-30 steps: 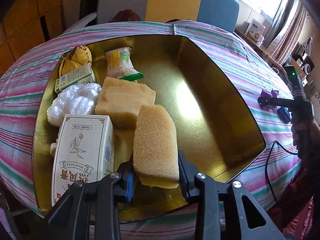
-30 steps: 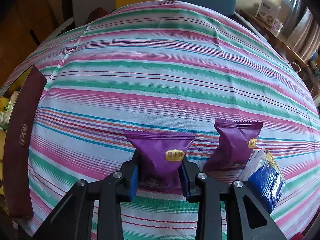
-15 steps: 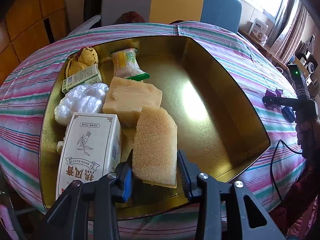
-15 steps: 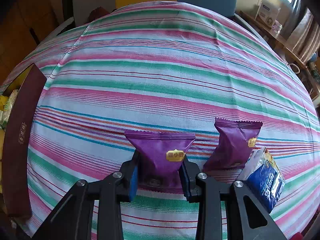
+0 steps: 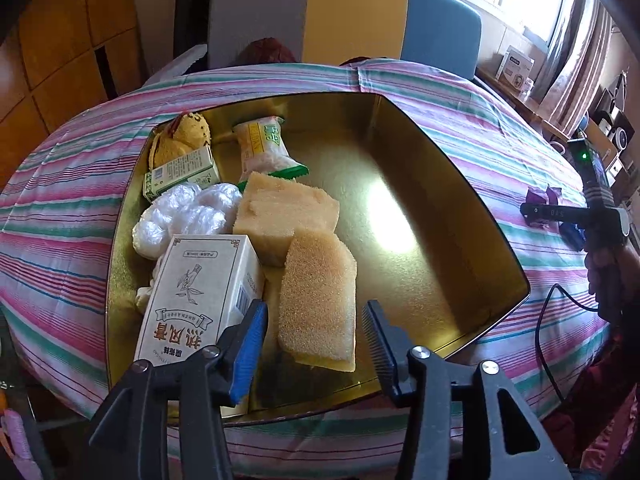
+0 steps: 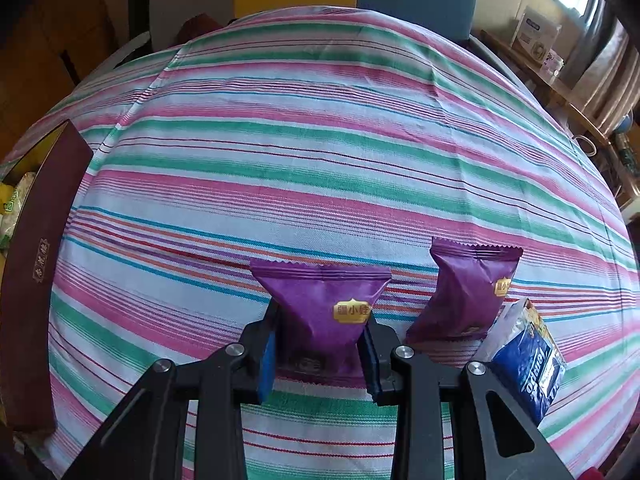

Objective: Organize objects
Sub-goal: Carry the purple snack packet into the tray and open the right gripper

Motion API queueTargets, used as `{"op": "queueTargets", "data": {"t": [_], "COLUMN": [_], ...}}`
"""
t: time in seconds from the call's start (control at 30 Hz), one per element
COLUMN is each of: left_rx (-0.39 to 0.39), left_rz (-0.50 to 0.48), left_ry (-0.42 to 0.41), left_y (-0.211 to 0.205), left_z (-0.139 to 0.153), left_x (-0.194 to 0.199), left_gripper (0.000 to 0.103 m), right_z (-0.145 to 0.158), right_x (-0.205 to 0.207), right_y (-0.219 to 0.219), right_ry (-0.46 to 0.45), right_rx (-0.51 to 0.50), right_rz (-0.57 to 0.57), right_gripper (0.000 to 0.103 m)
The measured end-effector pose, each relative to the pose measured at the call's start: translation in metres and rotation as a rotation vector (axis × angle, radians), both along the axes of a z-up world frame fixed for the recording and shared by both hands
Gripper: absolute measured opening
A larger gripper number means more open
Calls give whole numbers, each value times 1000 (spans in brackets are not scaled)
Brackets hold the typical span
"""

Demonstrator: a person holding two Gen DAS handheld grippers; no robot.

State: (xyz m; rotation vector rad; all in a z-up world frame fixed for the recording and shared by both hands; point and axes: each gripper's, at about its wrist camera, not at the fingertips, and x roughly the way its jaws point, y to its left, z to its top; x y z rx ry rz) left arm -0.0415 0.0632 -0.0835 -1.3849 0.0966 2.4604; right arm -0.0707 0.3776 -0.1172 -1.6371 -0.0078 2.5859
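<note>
A gold box [image 5: 472, 200] lies on the striped tablecloth. In it lie a tan sponge [image 5: 318, 298], a second sponge block [image 5: 286, 210], a white carton [image 5: 196, 296], a plastic bundle [image 5: 184, 216], a green-white carton [image 5: 180, 172], a snack packet [image 5: 266, 146] and a yellow toy [image 5: 182, 138]. My left gripper [image 5: 314, 328] is open, its jaws apart either side of the tan sponge, which rests in the box. My right gripper [image 6: 320, 344] is shut on a purple snack packet [image 6: 324, 304] on the cloth. It also shows far right in the left wrist view [image 5: 536, 210].
A second purple packet [image 6: 468, 292] and a blue tissue pack [image 6: 528, 364] lie right of the held packet. The box's dark red outer wall [image 6: 36, 260] stands at the left. Chairs [image 5: 344, 20] stand behind the table. A black cable [image 5: 548, 328] hangs at the right.
My left gripper has opened and let go of the tan sponge, which now rests in the box. It has drawn back a little. My right gripper stays shut on the purple packet.
</note>
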Motion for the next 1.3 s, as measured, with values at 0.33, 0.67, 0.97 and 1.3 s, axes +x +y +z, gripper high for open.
{"op": "queueTargets", "data": {"t": [0.33, 0.67, 0.97, 1.3], "left_rx": [104, 148, 177, 189], "left_rz": [17, 138, 142, 113], "left_ry": [50, 90, 94, 64], "left_y": [-24, -62, -70, -66], "left_z": [28, 38, 36, 25], "left_x": [1, -8, -7, -7], "left_gripper": [50, 50, 50, 50], "right_z": [3, 74, 80, 27], "right_x": [5, 45, 75, 65], "right_y": [-7, -99, -243, -287], "right_ry": [-34, 116, 88, -81], "right_rx": [3, -166, -175, -133], "right_rz": [-4, 270, 657, 703], "right_gripper": [33, 33, 33, 37]}}
